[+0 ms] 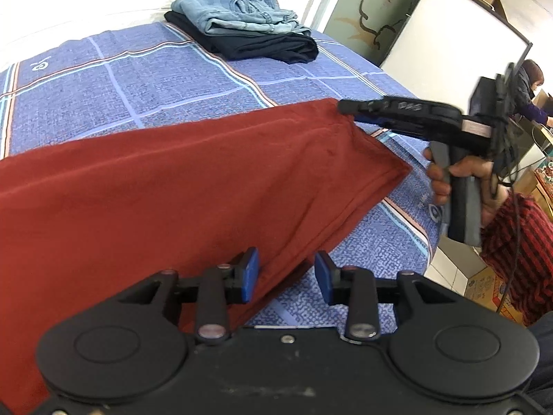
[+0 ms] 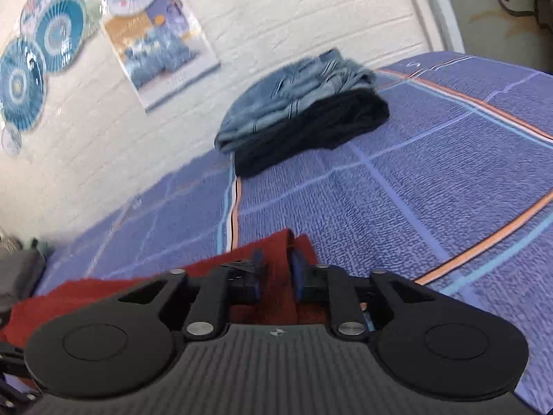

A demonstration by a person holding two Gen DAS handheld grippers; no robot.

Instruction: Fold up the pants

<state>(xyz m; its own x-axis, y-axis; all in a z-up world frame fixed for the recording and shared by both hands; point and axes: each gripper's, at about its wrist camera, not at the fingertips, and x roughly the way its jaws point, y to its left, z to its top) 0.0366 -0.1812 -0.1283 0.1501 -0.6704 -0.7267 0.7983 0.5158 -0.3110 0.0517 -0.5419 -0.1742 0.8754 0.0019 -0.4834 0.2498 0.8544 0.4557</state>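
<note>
The red pants (image 1: 166, 186) lie lifted over the blue checked bed (image 1: 103, 90). The left claw (image 1: 286, 275) stands open, one cloth edge between its pads without contact. The right claw (image 2: 278, 276) grips a fold at the far corner. Beyond both sits a stack of folded jeans (image 1: 238, 10).

Wall: white brick (image 2: 293, 17), with blue paper fans (image 2: 34, 55) and a poster (image 2: 162, 45).
Bed: blue checked cover (image 1: 121, 90).
Floor: pale tiles (image 1: 456, 269).
</note>
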